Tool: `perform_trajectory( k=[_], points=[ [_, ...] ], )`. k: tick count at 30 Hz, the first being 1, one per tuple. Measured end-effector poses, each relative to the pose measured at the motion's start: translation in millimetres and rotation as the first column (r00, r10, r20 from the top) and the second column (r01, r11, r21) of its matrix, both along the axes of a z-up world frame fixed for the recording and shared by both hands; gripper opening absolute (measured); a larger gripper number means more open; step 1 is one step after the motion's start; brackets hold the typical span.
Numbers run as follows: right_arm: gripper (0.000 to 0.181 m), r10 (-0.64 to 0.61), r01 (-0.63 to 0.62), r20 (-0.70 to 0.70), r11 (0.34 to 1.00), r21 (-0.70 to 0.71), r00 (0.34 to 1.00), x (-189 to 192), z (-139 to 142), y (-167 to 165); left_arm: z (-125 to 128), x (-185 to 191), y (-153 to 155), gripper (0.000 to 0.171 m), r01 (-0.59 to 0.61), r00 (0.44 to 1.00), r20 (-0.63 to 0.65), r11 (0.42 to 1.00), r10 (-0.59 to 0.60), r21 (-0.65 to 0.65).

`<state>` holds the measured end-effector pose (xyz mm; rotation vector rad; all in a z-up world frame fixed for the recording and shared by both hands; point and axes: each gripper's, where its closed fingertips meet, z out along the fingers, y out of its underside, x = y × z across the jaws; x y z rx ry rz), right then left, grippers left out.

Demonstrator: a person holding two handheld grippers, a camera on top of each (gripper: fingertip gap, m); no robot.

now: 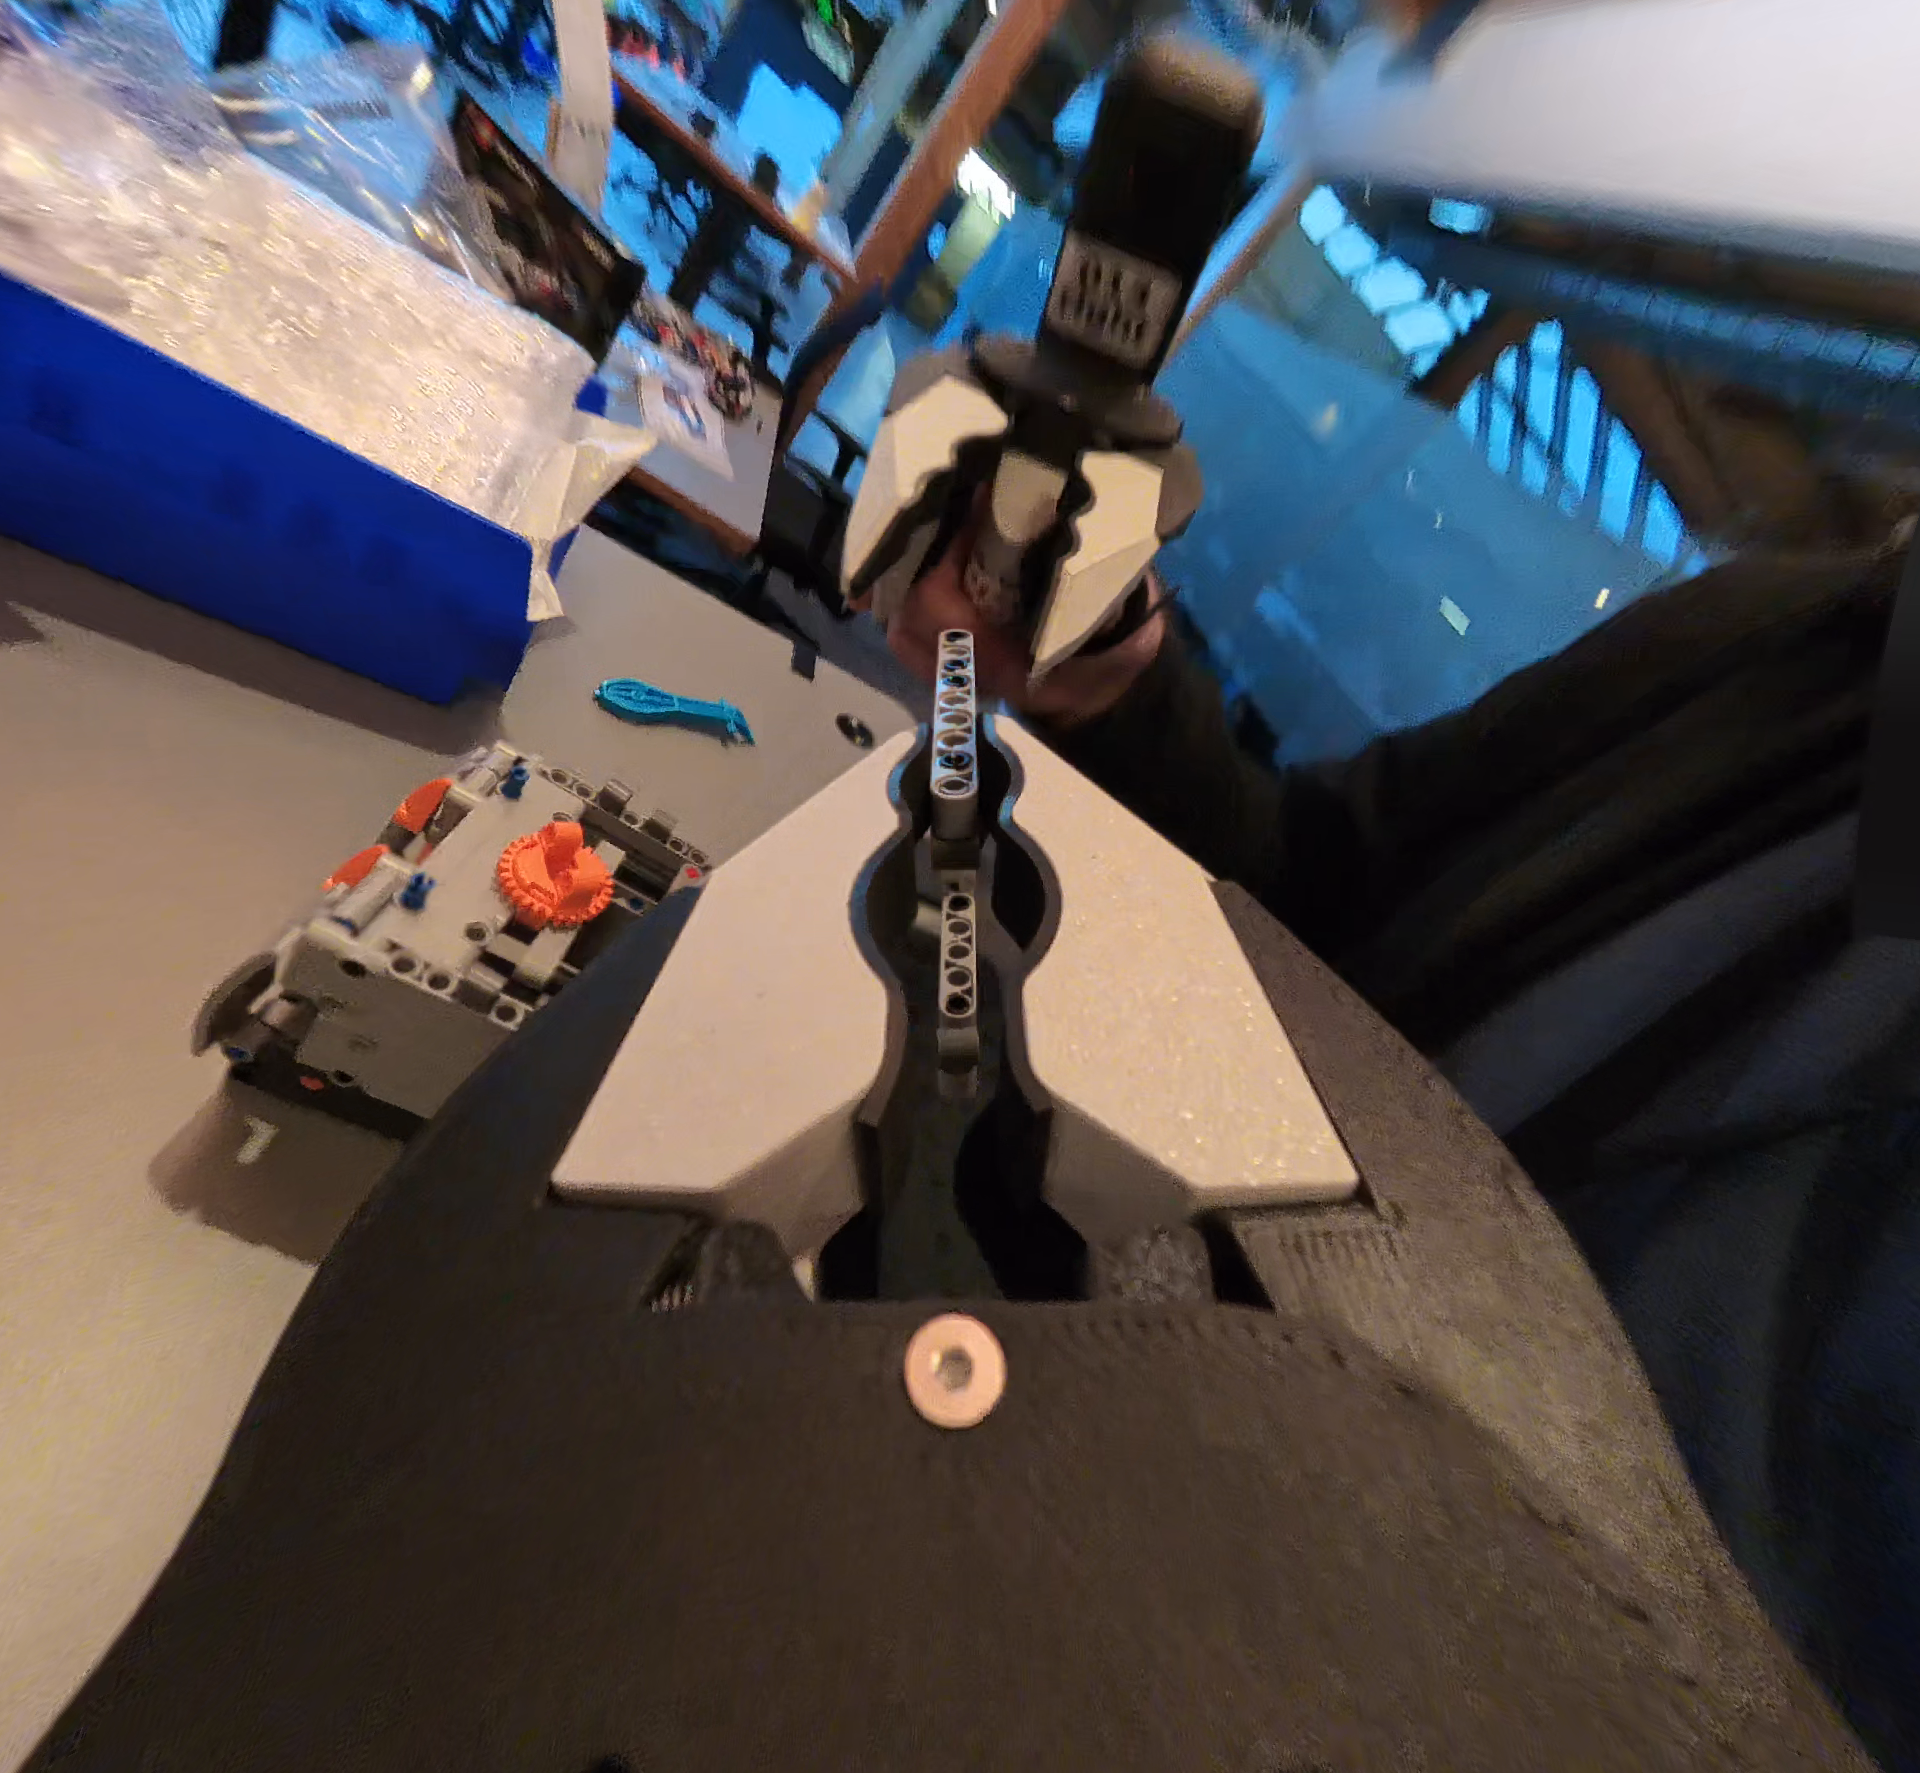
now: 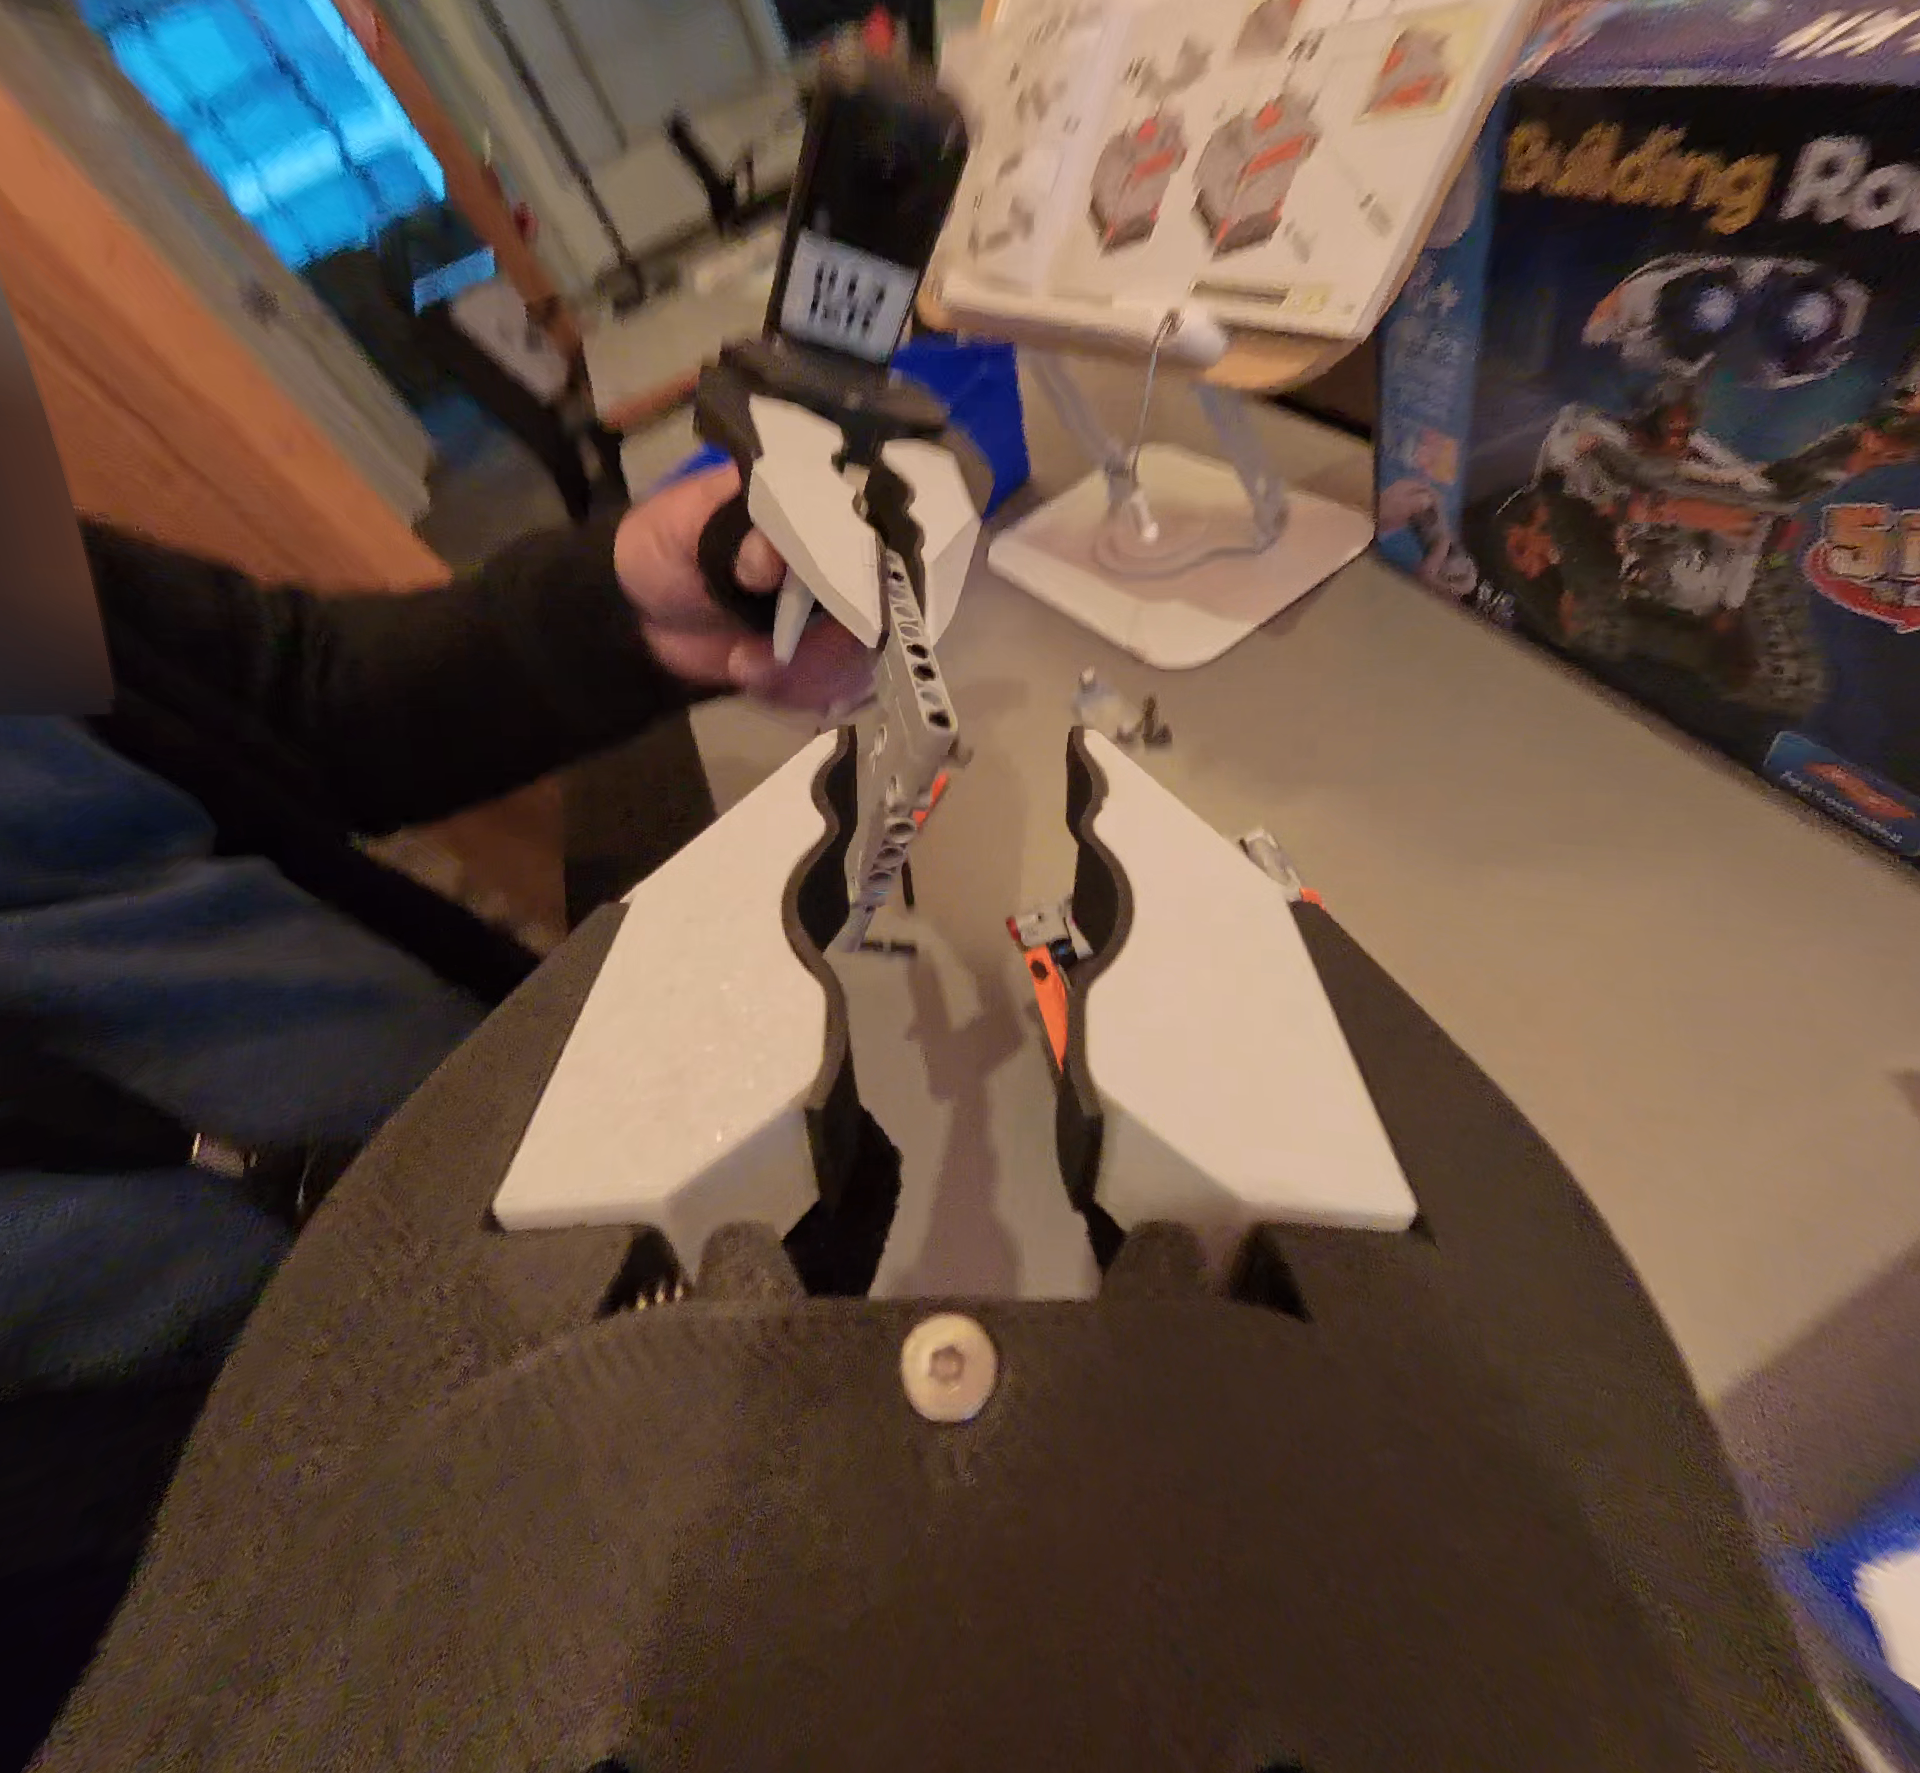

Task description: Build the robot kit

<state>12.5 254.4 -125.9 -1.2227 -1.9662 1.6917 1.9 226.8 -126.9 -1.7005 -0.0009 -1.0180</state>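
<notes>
My left gripper (image 1: 956, 752) is shut on a long grey beam with holes (image 1: 954, 700), whose end sticks out past the fingertips. In the right wrist view the left gripper (image 2: 896, 617) shows in a hand, tilted down, with the beam (image 2: 914, 684) hanging from it. My right gripper (image 2: 961, 757) is open, and the beam's lower end reaches into its gap, close to the left finger (image 2: 727, 975). I cannot tell if they touch. The right gripper also shows in the left wrist view (image 1: 971, 601), open, just beyond the beam tip.
A grey brick model with an orange gear (image 1: 457, 944) sits on the grey table (image 1: 125, 840). Beside it are a teal tool (image 1: 675, 705) and a blue bin of plastic bags (image 1: 260, 476). An instruction booklet on a stand (image 2: 1195, 165), a toy box (image 2: 1714, 373) and small orange-grey parts (image 2: 1049, 970) are ahead. There is about 4 centimetres between the tips of the two grippers.
</notes>
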Motion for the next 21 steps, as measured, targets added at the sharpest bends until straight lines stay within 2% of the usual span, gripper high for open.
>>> perform_trajectory(
  k=[2,3,5,7,10,13,15,17,19,21],
  points=[
    [0.036,0.054,-0.061,0.075,0.993,0.096,0.996,-2.6,-8.3,-3.0,-2.1,5.7,7.7,0.004,0.05,0.995,-0.085,0.997,-0.055,-0.052],
    [0.027,0.099,-0.113,0.114,0.987,0.118,0.989,-1.0,-13.4,-8.5,-4.0,11.2,9.0,0.004,0.097,0.987,-0.118,0.992,-0.106,-0.083],
    [0.013,0.146,-0.171,0.161,0.973,0.155,0.976,1.7,-22.6,-15.9,-7.3,11.8,15.3,0.005,0.107,0.973,-0.192,0.986,-0.13,-0.125],
    [0.008,0.165,-0.192,0.177,0.971,0.146,0.97,4.3,-26.0,-18.4,-9.7,14.7,15.3,0.005,0.162,0.955,-0.222,0.973,-0.196,-0.162],
    [0.005,0.127,-0.138,0.158,0.988,0.065,0.979,0.7,-24.0,-12.9,-7.5,10.8,23.3,0.008,0.179,0.955,-0.205,0.968,-0.214,-0.178],
    [0.004,0.056,-0.049,0.113,0.997,-0.061,0.992,-3.6,-18.9,-3.2,1.4,-12.0,34.7,0.033,0.05,0.973,-0.216,0.991,-0.077,-0.125],
    [0.004,-0.006,0.022,0.09,0.984,-0.176,0.996,-3.8,-15.3,5.0,-0.2,-27.9,25.9,0.039,-0.028,0.978,-0.208,0.995,0.007,-0.099],
    [0.005,-0.071,0.09,0.077,0.955,-0.284,0.994,-2.3,-15.9,14.6,-13.5,-36.2,14.2,0.038,-0.079,0.987,-0.149,0.991,0.063,-0.109],
    [0.004,-0.114,0.136,0.079,0.909,-0.395,0.99,-0.4,-18.2,20.3,-29.2,-28.4,8.3,0.035,-0.058,0.998,-0.043,0.991,0.053,-0.119],
    [0.004,-0.127,0.155,0.091,0.872,-0.465,0.988,0.4,-24.7,17.9,-43.7,-16.8,12.0,0.039,-0.04,0.998,0.051,0.99,0.047,-0.133]
  ],
)
